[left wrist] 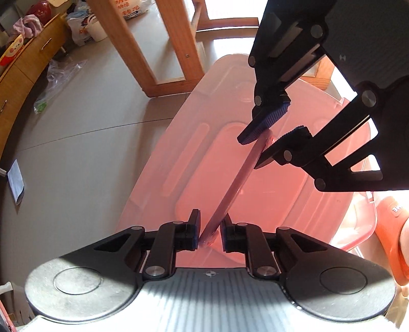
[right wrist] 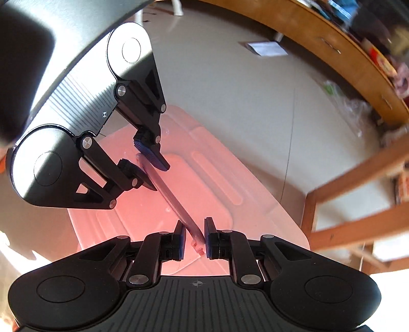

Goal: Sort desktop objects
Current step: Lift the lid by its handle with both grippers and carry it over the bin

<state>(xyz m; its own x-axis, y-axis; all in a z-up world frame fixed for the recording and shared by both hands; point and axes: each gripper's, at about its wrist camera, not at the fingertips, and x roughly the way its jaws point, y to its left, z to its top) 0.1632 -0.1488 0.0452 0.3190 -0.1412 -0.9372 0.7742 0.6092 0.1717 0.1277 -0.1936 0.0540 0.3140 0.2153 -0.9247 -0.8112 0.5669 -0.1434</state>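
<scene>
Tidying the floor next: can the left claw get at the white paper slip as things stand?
Probably not yet: the left claw is shut on the edge of the pink lid, shared with the right claw. The paper slip itself lies uncovered.

Hard sunlight blew out the window (left wrist: 230, 7) behind me, my casing threw deep shadows, the cabinet (right wrist: 345, 51) bowed and blurred at the fisheye edges.

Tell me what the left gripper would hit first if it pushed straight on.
Probably the pink lid whose raised handle the left gripper already grips; beneath that, likely the floor, though depth is unclear.
</scene>
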